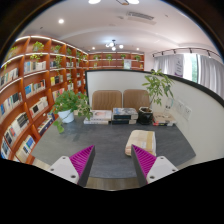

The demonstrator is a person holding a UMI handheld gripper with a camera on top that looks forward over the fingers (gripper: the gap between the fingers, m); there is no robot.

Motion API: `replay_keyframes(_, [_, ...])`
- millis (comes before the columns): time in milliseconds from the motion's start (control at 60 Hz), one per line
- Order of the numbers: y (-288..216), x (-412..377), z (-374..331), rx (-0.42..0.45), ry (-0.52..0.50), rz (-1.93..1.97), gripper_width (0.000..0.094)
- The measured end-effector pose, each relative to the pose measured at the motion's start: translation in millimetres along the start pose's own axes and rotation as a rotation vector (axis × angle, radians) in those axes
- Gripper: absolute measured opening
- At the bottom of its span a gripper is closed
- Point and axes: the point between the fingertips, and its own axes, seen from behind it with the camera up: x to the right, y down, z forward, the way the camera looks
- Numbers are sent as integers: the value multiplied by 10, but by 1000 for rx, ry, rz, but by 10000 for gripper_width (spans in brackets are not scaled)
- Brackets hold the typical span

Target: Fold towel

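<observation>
A cream, folded towel (140,141) lies on the dark grey table (110,140), ahead of my right finger and a little to its right. My gripper (112,160) stands open above the near part of the table, with only bare tabletop between its magenta pads (83,158). The right pad (143,160) sits just in front of the towel's near edge; whether it touches the towel I cannot tell.
A leafy potted plant (70,103) stands at the table's far left and another plant (157,88) at the far right. Brown sofas (120,99) sit behind the table. Bookshelves (25,95) line the left wall. Small items (120,117) lie at the far edge.
</observation>
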Motion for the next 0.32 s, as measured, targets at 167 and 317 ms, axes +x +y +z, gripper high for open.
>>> replay_keyframes(167, [90,-67,-162,-7,2,-17,716])
replay_keyframes(317, [120,-133,-214,-2,-6,-15,719])
